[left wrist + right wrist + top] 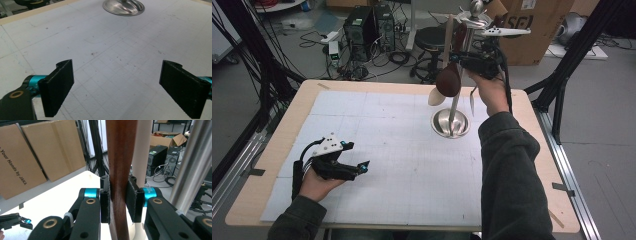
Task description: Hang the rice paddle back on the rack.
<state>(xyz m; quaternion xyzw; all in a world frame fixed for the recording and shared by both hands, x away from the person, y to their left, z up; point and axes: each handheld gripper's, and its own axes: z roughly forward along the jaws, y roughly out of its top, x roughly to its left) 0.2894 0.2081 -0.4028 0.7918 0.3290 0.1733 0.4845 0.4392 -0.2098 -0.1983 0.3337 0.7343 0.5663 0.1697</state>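
The dark wooden spoon (448, 79) hangs from the top of a metal utensil stand (463, 50) at the far right of the surface (412, 165), its bowl downward and clear of the stand's round base (450, 123). Its long axis runs close to vertical. A paler spoon (436, 96) hangs just beside it, on its left and slightly lower.

The right gripper (462, 60) holds the dark spoon by the handle. In the right gripper view the fingers (105, 200) press flat on both sides of the brown handle (121, 170), narrow and fully engaged. The handle rises straight between them, at right angles to the closing direction. In judgement, the coming move depends on this alignment: lifting along the handle's axis frees the spoon from the stand. The stand's pole (195, 165) stands just right of the grip.

The left gripper (354, 168) rests near the left edge, well apart from the stand. Its fingers (58, 87) stand wide with nothing between them.

The high view gives the spoon's bowl and the base. The right gripper view gives the pad contact. The left gripper view gives the base (123, 7) from afar.
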